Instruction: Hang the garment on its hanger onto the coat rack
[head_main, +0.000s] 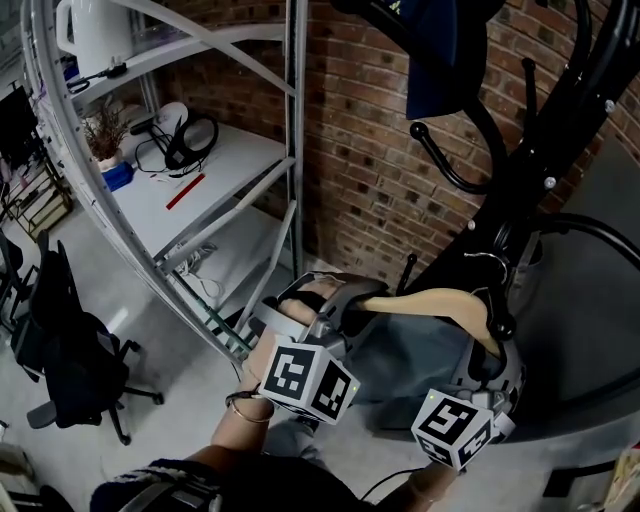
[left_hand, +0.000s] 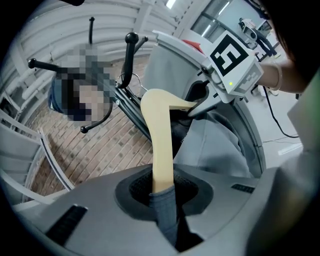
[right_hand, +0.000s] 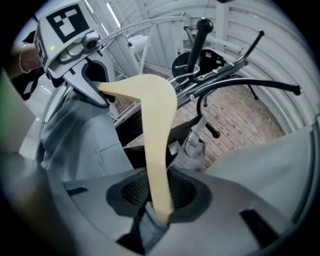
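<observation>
A pale wooden hanger (head_main: 440, 300) carries a grey garment (head_main: 410, 370) that droops below it. My left gripper (head_main: 345, 300) is shut on the hanger's left arm and my right gripper (head_main: 490, 345) on its right arm. In the left gripper view the wooden arm (left_hand: 161, 145) and a fold of grey cloth run out of the left gripper (left_hand: 162, 192). The right gripper view shows the other arm (right_hand: 156, 145) pinched in the right gripper (right_hand: 159, 210). The hanger's metal hook (head_main: 490, 262) sits close to the black coat rack (head_main: 520, 190), just right of the pole. I cannot tell whether it touches.
A dark blue item (head_main: 440, 60) hangs from the rack's top. Curved black hooks (head_main: 450, 165) stick out toward me. A metal shelf unit (head_main: 200, 190) stands at left against the brick wall (head_main: 370, 150). An office chair (head_main: 70, 360) is on the floor at far left.
</observation>
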